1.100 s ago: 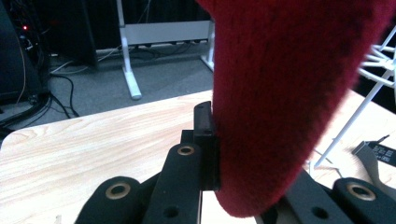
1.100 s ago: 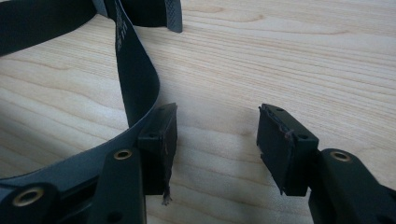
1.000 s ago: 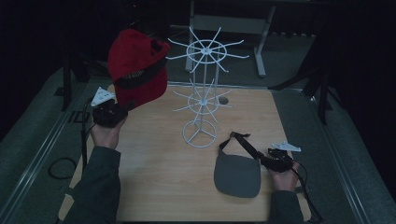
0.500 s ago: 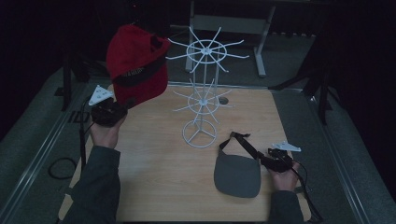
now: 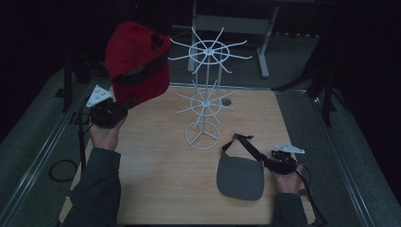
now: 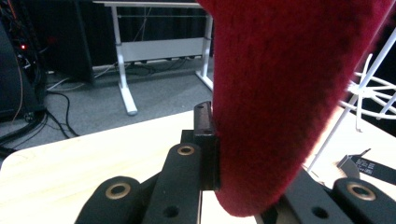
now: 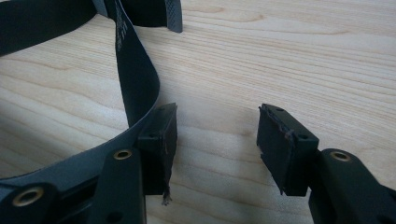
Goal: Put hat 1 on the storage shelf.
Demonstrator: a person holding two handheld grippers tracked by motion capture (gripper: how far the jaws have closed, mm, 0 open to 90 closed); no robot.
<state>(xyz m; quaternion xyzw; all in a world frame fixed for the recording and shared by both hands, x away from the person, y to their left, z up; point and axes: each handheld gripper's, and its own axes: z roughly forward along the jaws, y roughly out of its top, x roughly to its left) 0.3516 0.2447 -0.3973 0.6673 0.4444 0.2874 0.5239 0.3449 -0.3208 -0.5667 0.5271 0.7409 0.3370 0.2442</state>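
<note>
- The left gripper (image 5: 113, 109) is seen at the left of the desk (image 5: 156, 179), raised above its far-left part, with its jaws clenched on the lower edge of a red cap (image 5: 137, 61).
- In the left gripper view, the red cap (image 6: 285, 93) is shown pinched between the jaws, its fabric rising up and to the right.
- The red cap is held upright in the air, just left of the upper spokes of a white wire stand (image 5: 205, 92), and it cannot be told whether a spoke is touched.
- The white wire stand is set upright near the middle of the desk, on a round base, with two tiers of spokes.
- The right gripper (image 5: 279, 161) is rested low at the near-right part of the desk, with its jaws released and bare wood seen between them in the right gripper view.
- A grey cap (image 5: 241, 175) is laid flat on the desk just left of the right gripper.
- Its black strap (image 7: 135, 74) is seen curving up beside the left jaw, touching that jaw's outer side and not gripped.
</note>
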